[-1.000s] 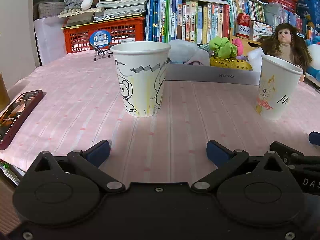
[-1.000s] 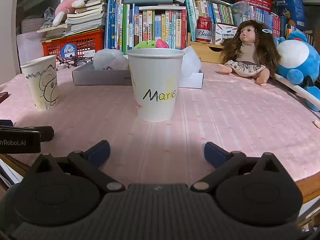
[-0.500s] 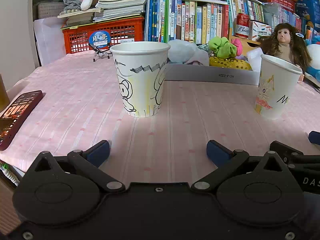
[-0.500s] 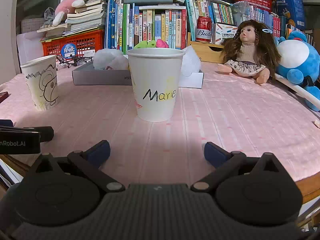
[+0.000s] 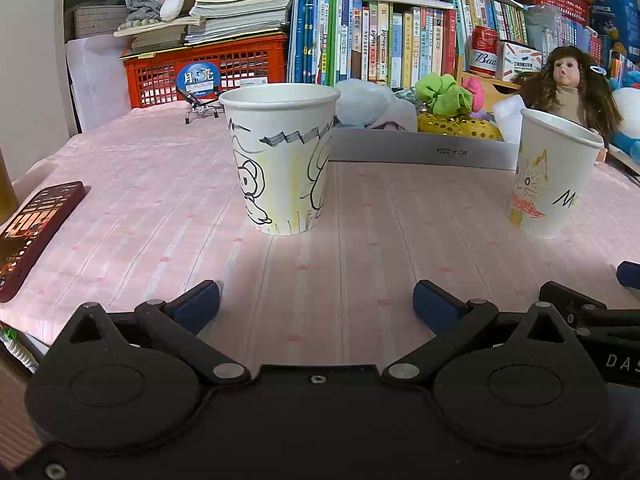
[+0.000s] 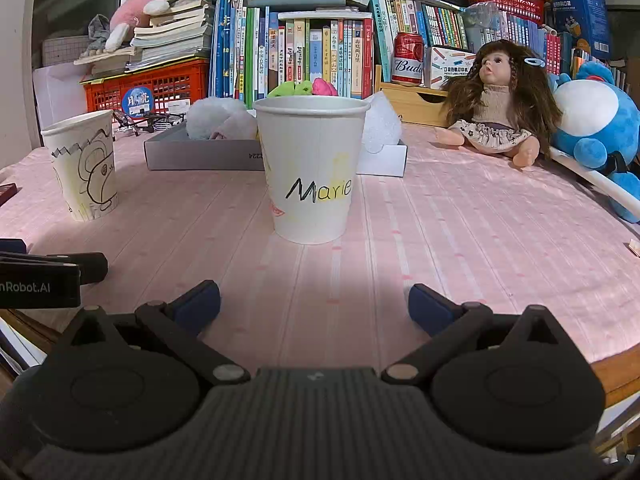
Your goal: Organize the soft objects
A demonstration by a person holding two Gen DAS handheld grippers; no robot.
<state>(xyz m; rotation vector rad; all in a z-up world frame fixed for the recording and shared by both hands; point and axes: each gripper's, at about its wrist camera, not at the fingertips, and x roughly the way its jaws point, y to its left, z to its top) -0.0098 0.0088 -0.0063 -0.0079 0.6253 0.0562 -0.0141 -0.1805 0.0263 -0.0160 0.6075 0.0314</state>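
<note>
Pink striped tablecloth covers the work surface; bookshelves and a red crate fill the bkgd.

1. Fingers. Left gripper: blue pads spread wide, nothing between them, low over the cloth. Right gripper: same config, wide and empty.

2. Just ahead. Cartoon-drawn cup stands upright in front of the left gripper, apart from it. "Marie" cup stands upright in front of the right gripper, also apart. Cup interiors not visible from either view.

3. Further out. Grey tray sits behind both cups. It holds the soft items: white fluffy piece, green scrunchie, pink piece, yellow sequined piece.

4. Periphery. Doll and blue plush at the right; phone at the left edge.

Step in hand (judgement): undetermined. Layout fits either soft items awaiting sorting into the cups, or items already gathered in the tray w/ the cups as leftovers. Neither gripper is committed to a target.

Any later grasp of these items calls for a shallow reach over the tray wall and a light pinch; fabric compresses and may snag neighbouring pieces.
</note>
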